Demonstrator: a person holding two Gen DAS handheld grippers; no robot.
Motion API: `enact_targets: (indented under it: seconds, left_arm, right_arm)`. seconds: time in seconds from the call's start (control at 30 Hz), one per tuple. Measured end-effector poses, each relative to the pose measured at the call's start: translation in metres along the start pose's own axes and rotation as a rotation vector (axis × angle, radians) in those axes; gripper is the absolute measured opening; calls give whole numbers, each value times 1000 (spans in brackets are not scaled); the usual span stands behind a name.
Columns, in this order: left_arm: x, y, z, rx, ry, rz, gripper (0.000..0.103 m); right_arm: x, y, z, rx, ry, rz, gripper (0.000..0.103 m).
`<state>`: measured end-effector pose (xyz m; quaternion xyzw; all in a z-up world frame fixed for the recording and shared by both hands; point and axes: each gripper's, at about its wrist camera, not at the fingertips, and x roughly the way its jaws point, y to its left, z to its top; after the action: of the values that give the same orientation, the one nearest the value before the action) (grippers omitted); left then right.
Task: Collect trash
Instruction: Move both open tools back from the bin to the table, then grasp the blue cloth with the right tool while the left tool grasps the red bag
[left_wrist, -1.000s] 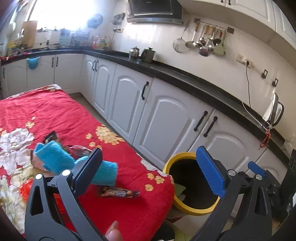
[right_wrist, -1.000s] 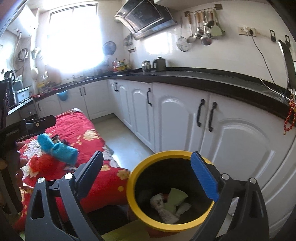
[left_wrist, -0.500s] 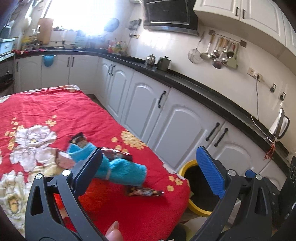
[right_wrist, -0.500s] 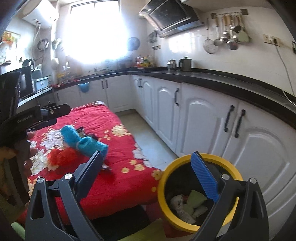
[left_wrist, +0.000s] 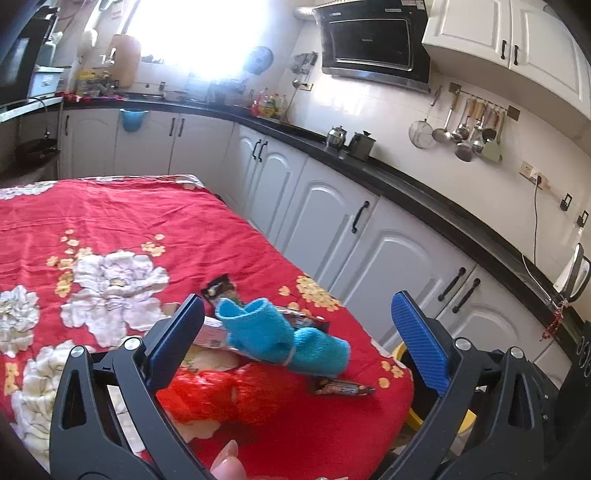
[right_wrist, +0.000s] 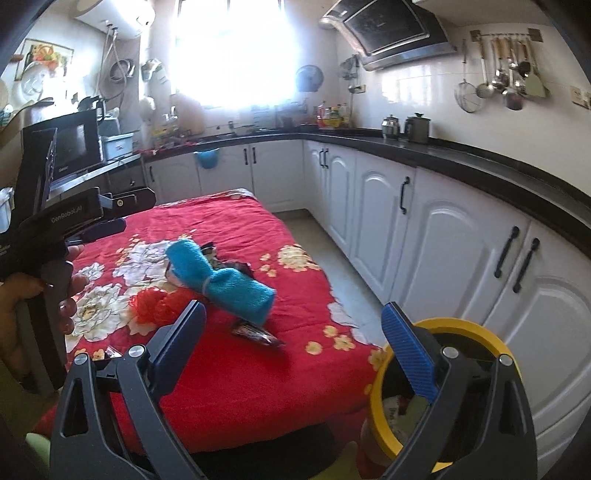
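Fuzzy blue rolled towel (left_wrist: 284, 339); crinkled foil wrapper (left_wrist: 343, 388)

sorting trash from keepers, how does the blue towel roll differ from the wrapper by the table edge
The blue towel roll is thick, fuzzy, plain turquoise; the wrapper is thin, flat, dark and glossy with print. The roll lies over other wrappers; this wrapper lies alone, nearer the yellow bin. Both rest on the red cloth.

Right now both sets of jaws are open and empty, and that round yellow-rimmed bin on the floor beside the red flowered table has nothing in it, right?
Not quite. The round yellow-rimmed bin is not empty: the right wrist view shows crumpled scraps inside it. The rest holds: the left gripper and right gripper have open, empty jaws, and the bin stands on the floor beside the red flowered table.
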<state>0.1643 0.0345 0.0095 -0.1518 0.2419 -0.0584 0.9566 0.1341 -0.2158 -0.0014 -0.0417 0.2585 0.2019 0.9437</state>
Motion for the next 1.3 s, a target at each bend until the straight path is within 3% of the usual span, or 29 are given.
enact_targets:
  seconds: [0.43,0.67,0.9,1.2,1.3]
  left_arm:
    - [-11,49,-7,-21,12,92,93]
    - [4,81,-21,-33,118,122,93]
    - [31,105,-44,-104,251,65,93]
    - [56,106,-60,-141,335,-8,93]
    - [61,104,-62,-140,350,-17,93]
  right_arm:
    - [54,38,16,-99,43,60,93]
    - [105,42,13,-138,150,83,93]
    - [154,42,8,-197,249,88,93]
    - [182,53,0,-250,307,114,92]
    - [186,58,-3,-275,319,121,81]
